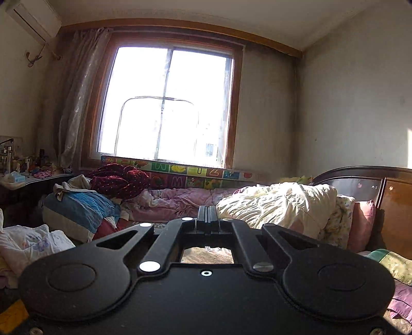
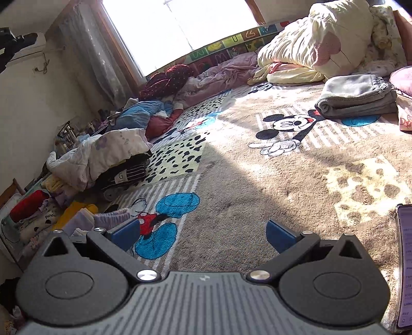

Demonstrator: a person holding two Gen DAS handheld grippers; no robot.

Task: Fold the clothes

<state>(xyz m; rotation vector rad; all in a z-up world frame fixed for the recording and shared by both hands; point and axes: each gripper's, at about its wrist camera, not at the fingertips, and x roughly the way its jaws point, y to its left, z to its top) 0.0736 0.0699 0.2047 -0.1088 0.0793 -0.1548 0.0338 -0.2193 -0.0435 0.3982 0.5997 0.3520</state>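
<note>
Right hand-held gripper gapes, folded grey garment far ahead, right.

You're in somebody's bedroom, pretty lived-in. There's a bed with a dark wooden headboard, a rumpled cream duvet and a Mickey Mouse blanket spread over it. Big wood-framed window with a lace curtain, an air conditioner up on the wall, and piles of clothes along the bed's edge.
</note>
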